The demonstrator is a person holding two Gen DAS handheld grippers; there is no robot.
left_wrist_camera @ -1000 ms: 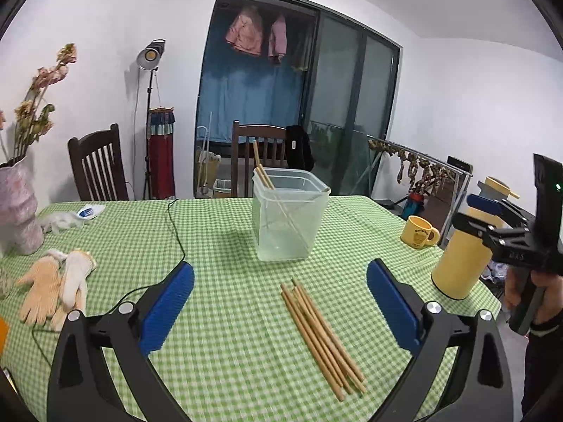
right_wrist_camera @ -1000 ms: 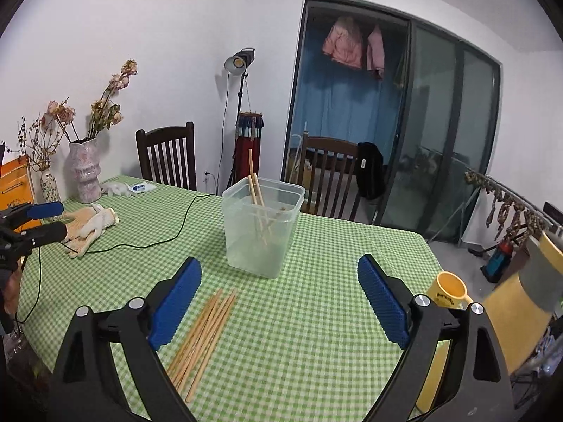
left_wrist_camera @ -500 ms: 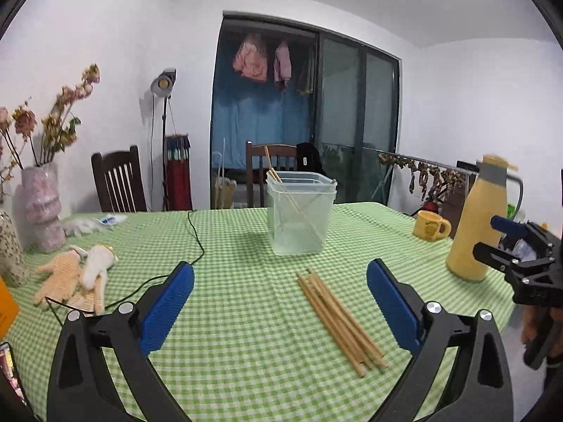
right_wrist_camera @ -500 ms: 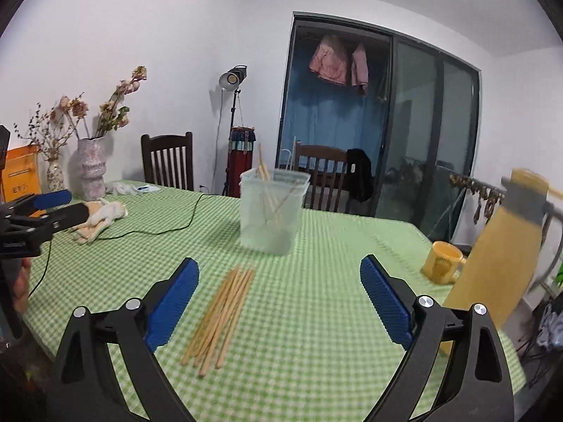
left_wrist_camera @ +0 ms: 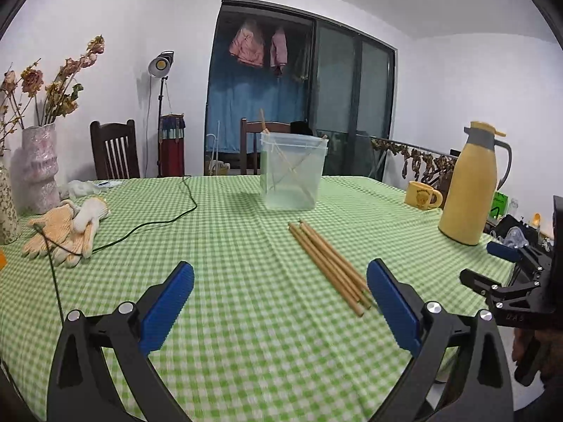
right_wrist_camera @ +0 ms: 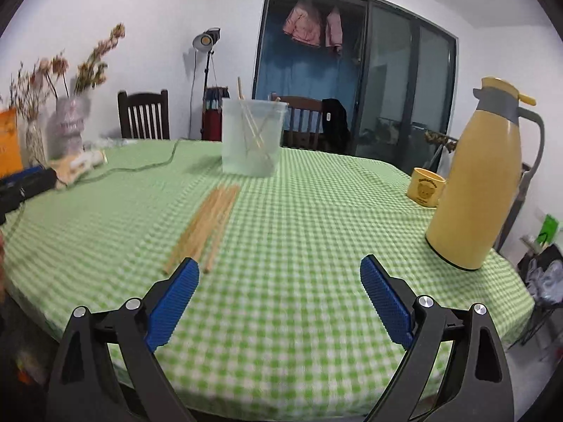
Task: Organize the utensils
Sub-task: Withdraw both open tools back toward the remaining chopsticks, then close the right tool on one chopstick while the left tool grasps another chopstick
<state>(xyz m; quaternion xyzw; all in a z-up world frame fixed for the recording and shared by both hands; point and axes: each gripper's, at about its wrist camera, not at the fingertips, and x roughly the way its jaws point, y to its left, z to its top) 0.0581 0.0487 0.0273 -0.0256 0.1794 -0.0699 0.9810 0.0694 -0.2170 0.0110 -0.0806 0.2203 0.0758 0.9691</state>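
A dining room with white walls, dark glass doors and laundry hung at twelve o'clock frames the bench (left_wrist_camera: 225, 253), draped in a green-checked cloth. On it, toward twelve o'clock from both cameras, stands a clear plastic container (left_wrist_camera: 293, 170) with a few chopsticks leaning crosswise inside, which marks it as the likely collecting bin. The task's remaining bundle of wooden chopsticks (left_wrist_camera: 328, 266) lies loose on the cloth just short of the container, pointing roughly toward it, so each stick can be lifted and dropped in with a short carry. The left gripper (left_wrist_camera: 279, 307) hangs low over the near cloth with its jaws spread wide and empty; the bundle's near ends lie at about one o'clock, just beside its right pad. The right gripper (right_wrist_camera: 279, 300) likewise holds its jaws wide apart with nothing between them, the sticks at its eleven o'clock. A yellow thermos (right_wrist_camera: 478, 179) and yellow mug (right_wrist_camera: 425, 187) sit at two o'clock, work gloves (left_wrist_camera: 65, 232) at ten o'clock, well apart from the sticks.
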